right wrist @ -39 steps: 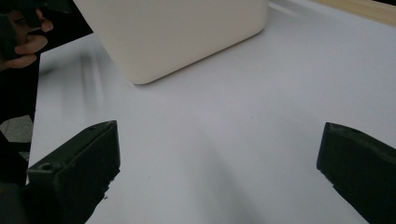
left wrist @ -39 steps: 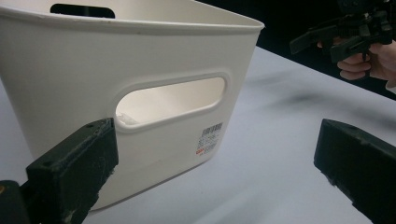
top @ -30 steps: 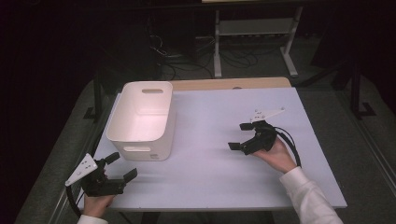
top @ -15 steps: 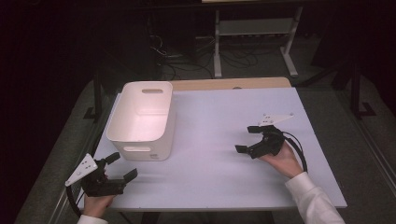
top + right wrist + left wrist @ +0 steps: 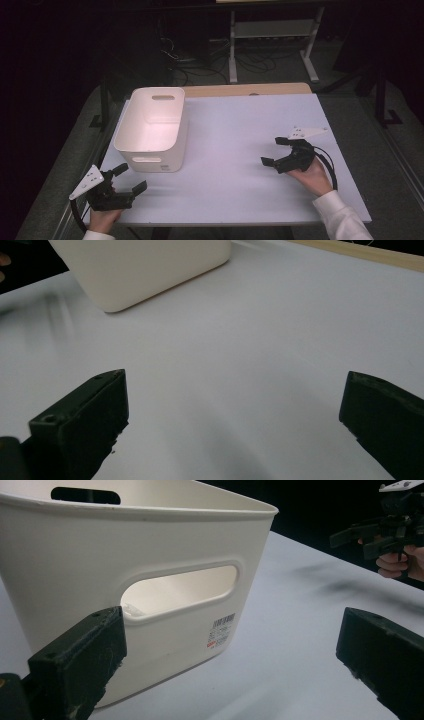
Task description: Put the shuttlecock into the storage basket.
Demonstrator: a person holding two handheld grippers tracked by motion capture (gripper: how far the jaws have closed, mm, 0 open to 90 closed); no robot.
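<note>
A white plastic tub [image 5: 152,127] with handle cutouts stands on the left part of the pale table [image 5: 235,130]; nothing is visible inside it. My left gripper [image 5: 131,179] sits at the table's front left corner, open and empty, pointing at the tub's near wall [image 5: 150,580]. My right gripper [image 5: 274,151] hovers low over the table's right side, open and empty, with only bare tabletop [image 5: 235,360] between its jaws. The tub's lower corner [image 5: 145,270] appears at the top of the right gripper view, and the right gripper [image 5: 372,532] is seen far off in the left gripper view.
A strip of bare wood [image 5: 245,90] runs along the table's far edge. Beyond it on the dark floor stand a metal frame [image 5: 270,35] and loose cables [image 5: 190,60]. The table's front edge lies just below both hands.
My right gripper has drifted right and a little toward the front of the table, staying open. The left gripper and the tub have not moved.
</note>
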